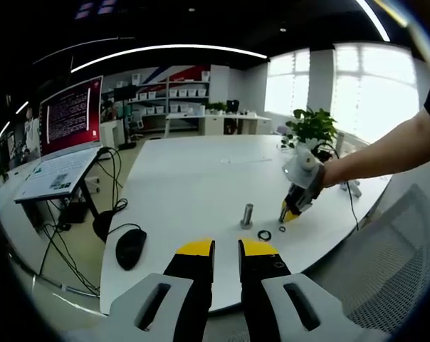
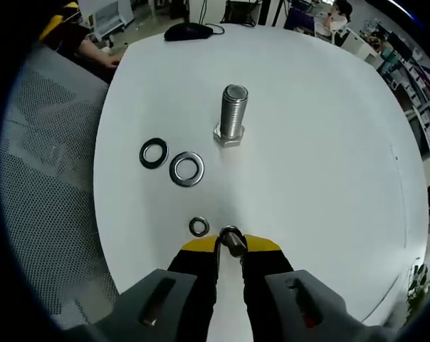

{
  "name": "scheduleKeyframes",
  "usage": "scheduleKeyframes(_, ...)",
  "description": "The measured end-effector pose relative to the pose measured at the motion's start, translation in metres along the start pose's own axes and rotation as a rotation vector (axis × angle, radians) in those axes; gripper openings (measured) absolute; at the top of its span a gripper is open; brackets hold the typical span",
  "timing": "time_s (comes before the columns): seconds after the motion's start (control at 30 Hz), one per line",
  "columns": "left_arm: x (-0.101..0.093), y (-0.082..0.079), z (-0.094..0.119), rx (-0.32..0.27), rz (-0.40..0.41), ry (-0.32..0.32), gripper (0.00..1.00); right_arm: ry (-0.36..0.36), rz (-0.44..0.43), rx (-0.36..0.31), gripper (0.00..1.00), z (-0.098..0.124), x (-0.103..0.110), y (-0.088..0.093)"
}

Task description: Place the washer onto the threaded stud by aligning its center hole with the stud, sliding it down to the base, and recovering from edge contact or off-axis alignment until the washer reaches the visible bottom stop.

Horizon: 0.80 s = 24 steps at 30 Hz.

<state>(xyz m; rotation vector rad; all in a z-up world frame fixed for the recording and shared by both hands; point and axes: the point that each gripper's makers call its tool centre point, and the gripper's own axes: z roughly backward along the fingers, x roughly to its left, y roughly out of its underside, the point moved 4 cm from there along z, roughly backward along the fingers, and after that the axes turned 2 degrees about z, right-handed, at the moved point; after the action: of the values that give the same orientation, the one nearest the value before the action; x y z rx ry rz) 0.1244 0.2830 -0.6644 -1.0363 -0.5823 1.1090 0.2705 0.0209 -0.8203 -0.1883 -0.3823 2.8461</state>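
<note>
Two grippers: one held in each hand, each with yellow-tipped black jaws.
Right gripper [image 2: 230,244]: jaws closed on a washer [image 2: 231,239], which stands on edge between the yellow tips, low over the near part of the white table [image 2: 322,142]; in the left gripper view this gripper [image 1: 287,212] points down at the table just right of the stud, held by a person's hand [image 1: 327,173].
Left gripper [image 1: 226,247]: jaws parallel with a narrow gap between them, nothing held, raised near the table edge and well apart from the stud.
Small washer [image 2: 198,226]: lies flat on the table just left of the right gripper's tips.
Bright washer [image 2: 187,169]: lies flat between the gripper and the stud, left of the stud's base.
Dark washer [image 2: 154,153]: lies flat, just beside the bright washer on its left.
Threaded stud [image 2: 232,115]: stands upright on its hexagonal base near the table's middle, apart from all washers, its shaft bare; also visible in the left gripper view [image 1: 247,215].
Computer mouse [image 1: 130,247]: black, with a cable, rests on the table's left edge in the left gripper view.
Laptop [image 1: 62,139]: open on a stand left of the table.
Potted plant [image 1: 312,128]: stands at the table's far right.
</note>
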Motion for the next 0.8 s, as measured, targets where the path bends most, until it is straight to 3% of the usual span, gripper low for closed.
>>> scheduleKeyframes(0.13,0.000,0.000,0.000,0.002,-0.001,0.002,0.11,-0.005,0.014,-0.006,0.15,0.000,0.001,-0.001)
scheduleKeyframes(0.3,0.000,0.000,0.000,0.001,-0.002,0.003,0.11,0.002,-0.030,-0.035,0.26,0.001,-0.003,0.000)
scheduleKeyframes(0.8,-0.001,0.000,-0.001,0.002,-0.003,0.006,0.11,0.001,-0.076,-0.038,0.26,0.007,-0.010,0.025)
